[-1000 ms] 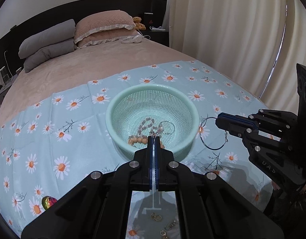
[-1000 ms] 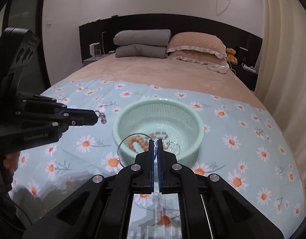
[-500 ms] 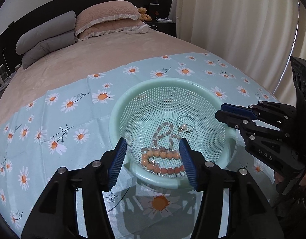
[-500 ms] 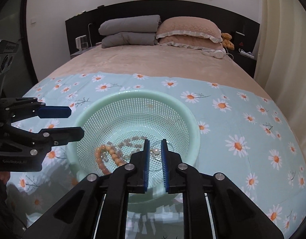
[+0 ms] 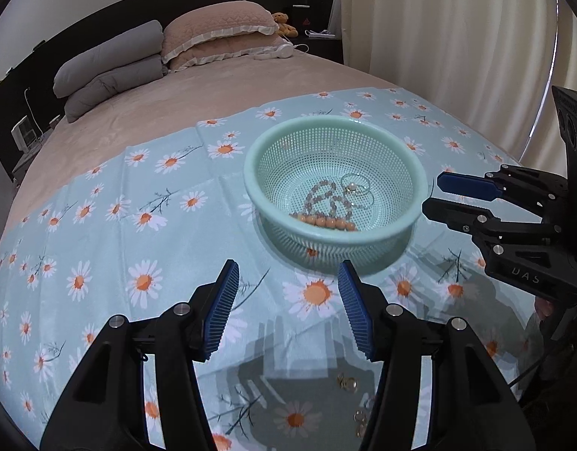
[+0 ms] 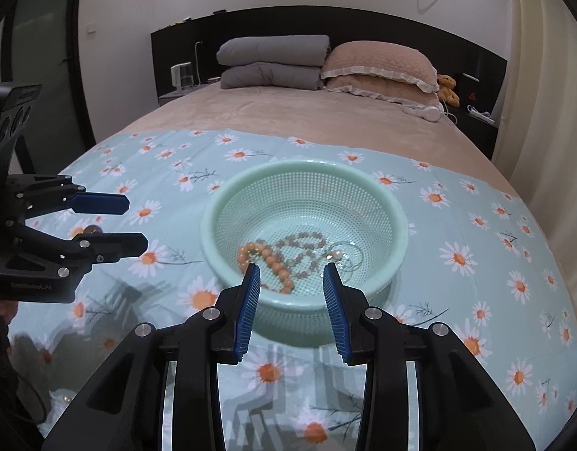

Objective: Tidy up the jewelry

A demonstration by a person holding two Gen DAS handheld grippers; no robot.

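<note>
A mint green mesh basket (image 5: 412, 184) (image 6: 303, 163) sits on the daisy cloth. It holds an orange bead bracelet (image 5: 328, 222) (image 6: 273, 263), a grey-pink bead bracelet (image 5: 322, 195) (image 6: 303, 242) and a thin wire hoop with a pearl (image 5: 358, 188) (image 6: 345, 255). My left gripper (image 5: 288, 274) (image 6: 136, 221) hangs open over the cloth, just short of the basket's near left side, with nothing between its pads. My right gripper (image 6: 291, 268) (image 5: 433, 193) is at the basket's near right rim. Its jaws are opening and hold nothing.
The daisy cloth (image 5: 138, 263) covers the foot of a beige bed, with pillows at the head. A small colourful bead (image 6: 93, 230) lies on the cloth by the left gripper. Small gold pieces (image 5: 346, 381) show low between the left finger bases. Curtains hang on the right.
Both grippers were shut a second ago, the right on the wire hoop and the left on a small piece. Both have opened, the hoop now lies in the basket, and both have drawn back.
</note>
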